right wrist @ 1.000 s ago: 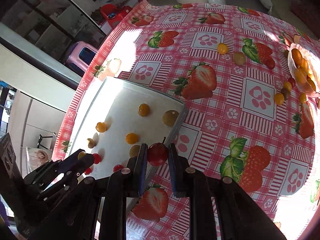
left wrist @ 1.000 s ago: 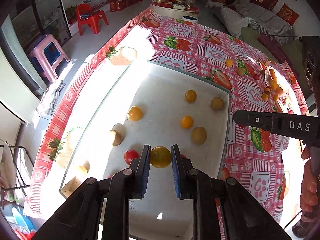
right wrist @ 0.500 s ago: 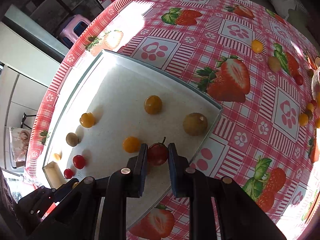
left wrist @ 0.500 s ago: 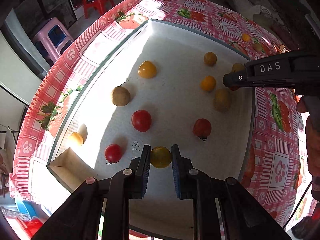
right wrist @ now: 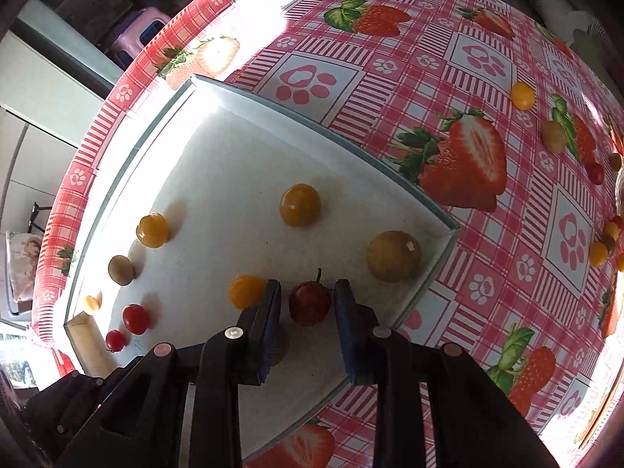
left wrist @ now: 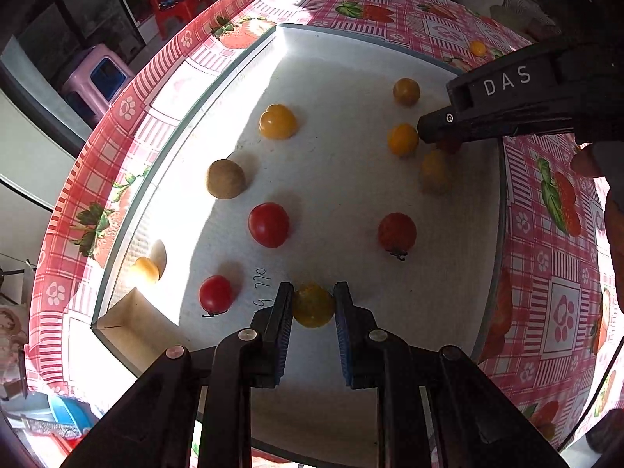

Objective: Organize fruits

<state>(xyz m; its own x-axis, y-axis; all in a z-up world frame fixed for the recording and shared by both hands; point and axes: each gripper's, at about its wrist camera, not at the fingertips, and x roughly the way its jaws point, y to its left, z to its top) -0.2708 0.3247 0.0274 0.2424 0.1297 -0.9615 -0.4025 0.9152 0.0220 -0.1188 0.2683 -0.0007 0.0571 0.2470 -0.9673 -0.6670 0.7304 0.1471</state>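
Observation:
A shallow white tray [left wrist: 390, 39] lies on a strawberry-print tablecloth and holds several small tomatoes, red, orange and yellow. My left gripper [left wrist: 313, 304] is shut on a yellow tomato [left wrist: 313, 305], low over the tray's near part. My right gripper [right wrist: 308, 303] has its pads a little apart around a dark red tomato [right wrist: 309, 303] with a stem, low over the tray's right corner. The right gripper also shows in the left wrist view [left wrist: 436, 128], with its tip beside an orange tomato [left wrist: 402, 139].
More loose tomatoes lie on the tablecloth [right wrist: 468, 78] to the right, one yellow tomato [right wrist: 522, 95] among them. A pink stool [left wrist: 97, 78] and a red chair [left wrist: 171, 0] stand on the floor beyond the table's left edge.
Both grippers have come down closer over the tray with their tomatoes. The right gripper's pads have spread slightly around the red tomato.

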